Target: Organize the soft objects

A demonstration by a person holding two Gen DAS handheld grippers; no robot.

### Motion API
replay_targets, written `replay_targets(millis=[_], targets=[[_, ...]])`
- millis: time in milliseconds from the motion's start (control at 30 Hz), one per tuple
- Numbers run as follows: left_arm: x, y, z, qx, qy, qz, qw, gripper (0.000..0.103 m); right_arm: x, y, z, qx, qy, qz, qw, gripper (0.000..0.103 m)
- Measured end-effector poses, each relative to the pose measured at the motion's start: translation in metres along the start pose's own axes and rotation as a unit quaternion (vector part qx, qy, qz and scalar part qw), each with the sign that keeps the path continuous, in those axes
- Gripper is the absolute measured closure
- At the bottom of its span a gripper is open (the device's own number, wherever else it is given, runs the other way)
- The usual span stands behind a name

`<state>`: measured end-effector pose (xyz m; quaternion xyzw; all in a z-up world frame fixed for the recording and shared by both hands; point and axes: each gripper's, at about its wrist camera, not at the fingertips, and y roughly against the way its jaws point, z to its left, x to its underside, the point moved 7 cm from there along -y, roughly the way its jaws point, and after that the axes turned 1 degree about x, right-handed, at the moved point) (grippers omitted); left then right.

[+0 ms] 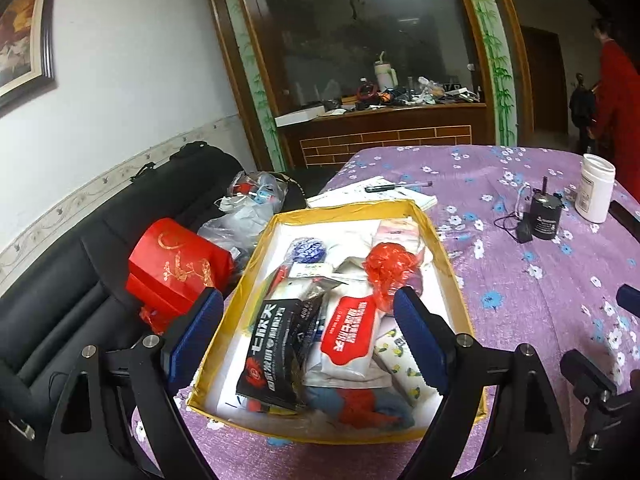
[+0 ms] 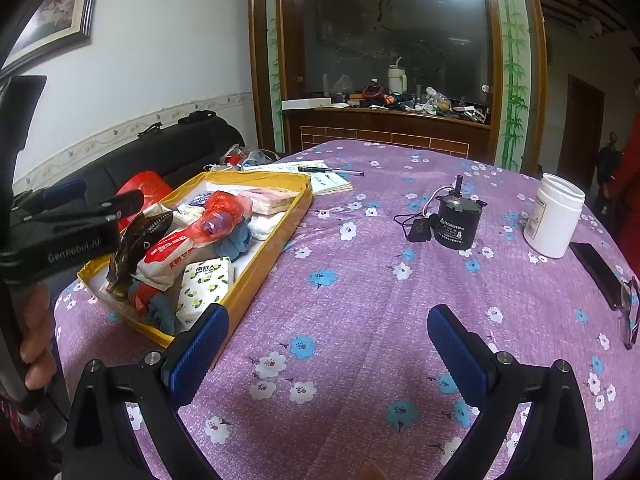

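Left gripper (image 1: 308,344): spread wide, nothing between its blue pads, hovering over the near end of the yellow box (image 1: 448,256).
Right gripper (image 2: 328,344): also spread wide and empty, above bare purple floral tablecloth (image 2: 360,280), to the right of the yellow box.
Yellow box: on the table, full of soft things.
Inside the box: a black snack pouch (image 1: 276,348) at the near end, a red-and-white wet-wipe pack (image 1: 348,332) just beside it, a lemon-print tissue pack (image 2: 206,284) against the right wall, a crumpled red plastic bag (image 1: 388,268) on top, and a blue scrubber ball (image 1: 308,250) toward the far end.
Right of the box: a black motor (image 2: 456,220) and a white jar (image 2: 554,216).
Beyond the box: papers with a pen (image 1: 396,187).
Left of the box: a red gift bag (image 1: 176,272) on a black sofa (image 1: 80,264).
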<state>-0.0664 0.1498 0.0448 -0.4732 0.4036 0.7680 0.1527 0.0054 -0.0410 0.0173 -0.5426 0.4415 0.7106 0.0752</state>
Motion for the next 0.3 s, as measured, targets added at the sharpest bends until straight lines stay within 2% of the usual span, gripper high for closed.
replay_targets(millis=[100, 300], targets=[[-0.001, 0.005, -0.005, 0.012, -0.003, 0.005, 0.9999, 0.015, -0.001, 0.001, -0.003, -0.003, -0.010, -0.002, 1.000, 0.003], [0.000, 0.013, -0.014, 0.000, -0.026, -0.004, 0.9997, 0.015, -0.003, 0.004, -0.012, 0.000, -0.027, -0.006, 1.000, 0.003]])
